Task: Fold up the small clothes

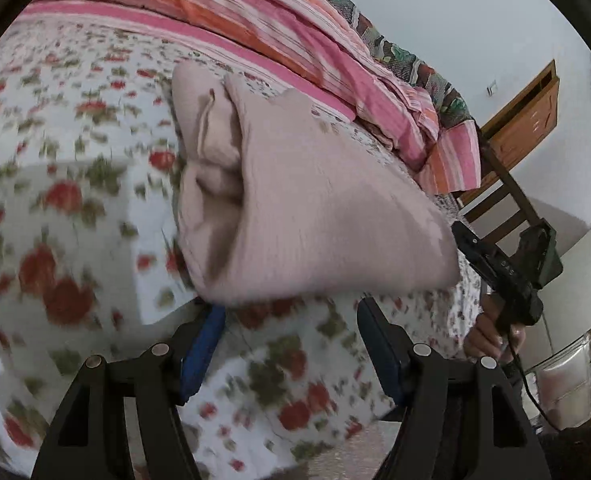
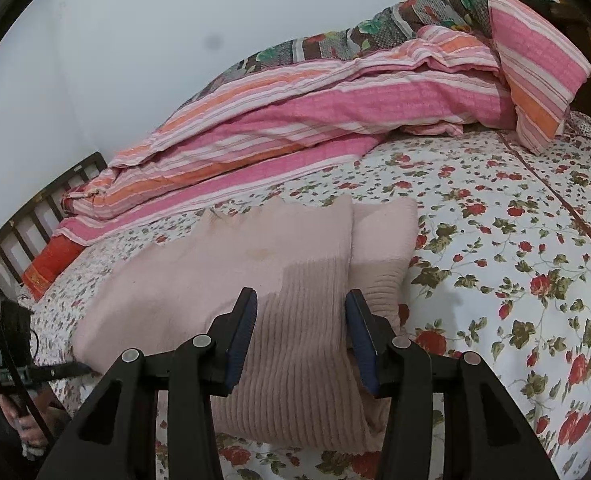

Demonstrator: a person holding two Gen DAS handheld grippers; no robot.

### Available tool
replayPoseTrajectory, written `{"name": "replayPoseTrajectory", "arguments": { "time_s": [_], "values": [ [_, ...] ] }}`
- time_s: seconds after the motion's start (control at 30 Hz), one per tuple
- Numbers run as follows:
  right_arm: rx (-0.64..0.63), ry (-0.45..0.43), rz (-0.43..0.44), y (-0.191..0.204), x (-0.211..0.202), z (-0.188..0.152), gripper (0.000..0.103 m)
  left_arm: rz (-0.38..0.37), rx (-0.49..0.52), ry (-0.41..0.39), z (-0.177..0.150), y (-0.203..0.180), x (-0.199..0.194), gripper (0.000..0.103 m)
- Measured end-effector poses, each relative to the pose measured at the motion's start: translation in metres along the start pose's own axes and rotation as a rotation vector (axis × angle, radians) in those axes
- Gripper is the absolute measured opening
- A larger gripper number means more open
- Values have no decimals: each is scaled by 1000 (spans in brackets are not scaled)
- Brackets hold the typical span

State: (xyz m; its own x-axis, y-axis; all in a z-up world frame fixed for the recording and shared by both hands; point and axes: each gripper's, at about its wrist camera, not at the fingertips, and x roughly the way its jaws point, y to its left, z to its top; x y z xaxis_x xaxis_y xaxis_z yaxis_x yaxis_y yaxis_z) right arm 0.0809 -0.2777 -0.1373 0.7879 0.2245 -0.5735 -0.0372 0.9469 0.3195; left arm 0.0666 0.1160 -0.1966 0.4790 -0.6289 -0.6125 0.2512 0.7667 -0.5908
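On top of the floral bedsheet (image 2: 495,216), with a striped quilt (image 2: 295,120) bunched behind, lies the folded pink ribbed garment (image 2: 295,280). Right gripper (image 2: 300,340) straddles its near edge, fingers spread; left gripper (image 1: 291,344) hangs wide apart, holding nothing.

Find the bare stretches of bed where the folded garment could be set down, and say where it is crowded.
Free: the floral sheet right of the pink garment, up to the striped pillow. In the left view, more bare sheet lies left of the garment. Crowded: the far side, where the striped quilt is heaped along the wall, and the garment's own spot.
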Motion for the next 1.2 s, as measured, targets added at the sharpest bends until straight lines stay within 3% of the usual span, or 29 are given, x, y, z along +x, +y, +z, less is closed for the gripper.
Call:
{"name": "replayPoseTrajectory", "arguments": {
  "time_s": [0.13,0.37,0.53,0.63,0.7,0.73,0.8,0.97,1.2],
  "values": [
    [6,-11,16,0,-4,1,46,16,-22,-69,1,-4,3,66],
    [4,-36,23,-3,-14,4,46,7,-197,-209,30,8,19,65],
    [20,-46,16,-11,-19,4,46,57,-304,-312,39,2,28,65],
    [31,-46,10,-15,-22,4,46,88,-323,-370,43,-6,26,60],
    [37,-51,5,-18,-25,4,46,119,-337,-380,49,-9,28,48],
    [39,-55,3,-19,-27,5,46,144,-335,-371,52,-10,32,43],
    [40,-64,-4,-21,-32,6,46,217,-318,-343,60,-13,39,22],
    [51,-94,-51,-33,-43,9,46,264,-247,-365,74,-32,32,19],
    [179,-108,-87,-72,-53,15,46,357,-27,-363,103,-126,42,18]
  ]
}}
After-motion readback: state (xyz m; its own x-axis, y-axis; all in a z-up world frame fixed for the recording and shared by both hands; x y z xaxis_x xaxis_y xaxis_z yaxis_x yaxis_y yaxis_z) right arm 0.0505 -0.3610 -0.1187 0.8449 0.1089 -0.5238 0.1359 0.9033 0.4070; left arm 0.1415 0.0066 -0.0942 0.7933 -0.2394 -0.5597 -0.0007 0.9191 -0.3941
